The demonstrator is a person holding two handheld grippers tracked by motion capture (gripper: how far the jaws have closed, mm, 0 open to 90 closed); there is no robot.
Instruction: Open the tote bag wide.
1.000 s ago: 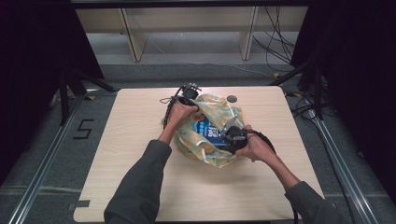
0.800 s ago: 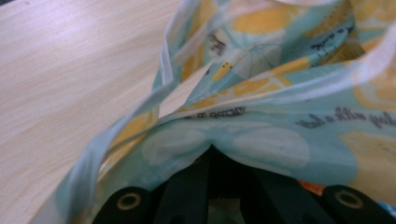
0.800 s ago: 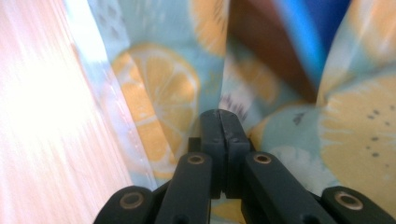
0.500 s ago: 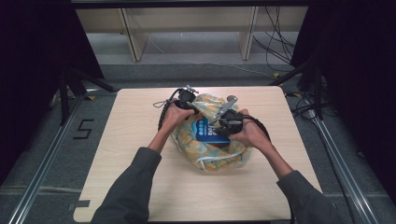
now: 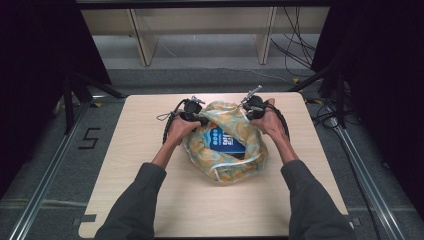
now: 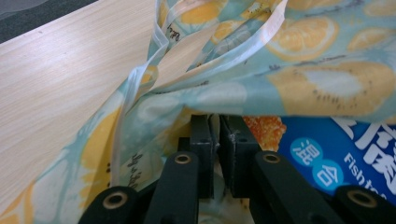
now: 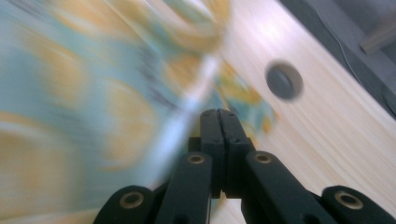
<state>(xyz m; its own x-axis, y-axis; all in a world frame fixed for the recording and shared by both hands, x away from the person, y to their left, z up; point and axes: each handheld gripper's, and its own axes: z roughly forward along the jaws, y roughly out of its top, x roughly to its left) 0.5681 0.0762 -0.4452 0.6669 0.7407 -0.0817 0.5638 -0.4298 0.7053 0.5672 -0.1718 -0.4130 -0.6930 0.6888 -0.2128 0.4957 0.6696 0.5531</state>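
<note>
The right gripper (image 5: 248, 101) has been moving — a second ago it was low on the near right side of the bag (image 5: 225, 145), and now it is up at the bag's far right corner. The left gripper (image 5: 196, 114) has hardly moved; it is sitting at the far left corner. So the two are now spread out on either side of the bag's far end, and it looks like they are pulling the mouth wide open.

The bag is lying in the middle of the table (image 5: 125, 165), with a blue box (image 5: 226, 143) showing inside it.

The left gripper's jaws have just been opening a little and are now pinching a thin bit of the bag — you can see the cloth squeezed between them in the left gripper view. The right gripper's jaws are pressed tight together, and I cannot tell if any cloth is caught there.

Both arms are reaching forward, hands apart, with the elbows near the table's close edge.
</note>
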